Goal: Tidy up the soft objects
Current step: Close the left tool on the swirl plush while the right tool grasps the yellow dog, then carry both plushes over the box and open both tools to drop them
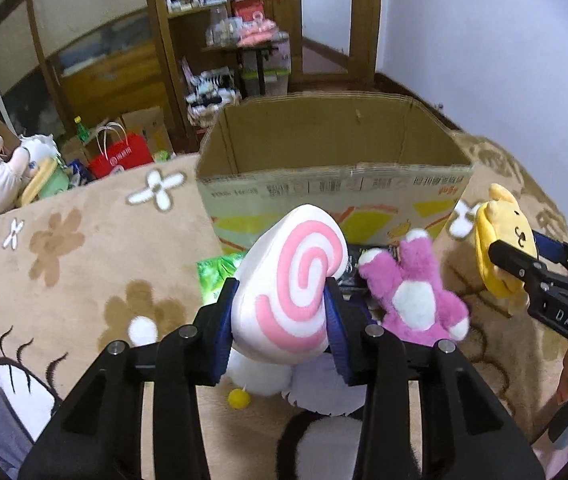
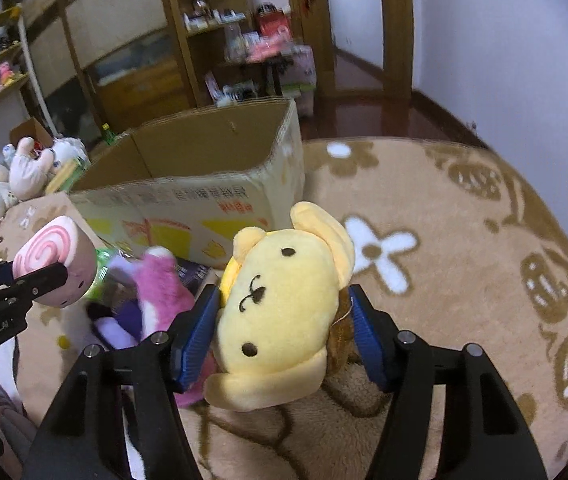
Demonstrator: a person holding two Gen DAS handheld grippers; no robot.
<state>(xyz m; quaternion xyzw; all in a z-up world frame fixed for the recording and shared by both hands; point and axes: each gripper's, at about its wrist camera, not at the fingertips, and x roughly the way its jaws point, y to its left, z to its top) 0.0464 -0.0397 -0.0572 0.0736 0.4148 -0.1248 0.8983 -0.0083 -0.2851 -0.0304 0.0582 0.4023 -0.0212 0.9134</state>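
Bear plush (image 1: 416, 296) before the box (image 1: 332, 184) — seemingly touching — on the blanket (image 1: 84, 248).

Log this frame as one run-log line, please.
left gripper: shut on swirl plush | right gripper: shut on yellow dog plush | cardboard box: open, beyond both | pink plush: on blanket

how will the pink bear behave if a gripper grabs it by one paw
The pink bear looks plush, so it would probably dangle limply and swing. Its fluffy fur likely grips the pads well. It seems light, unlikely to slip out.
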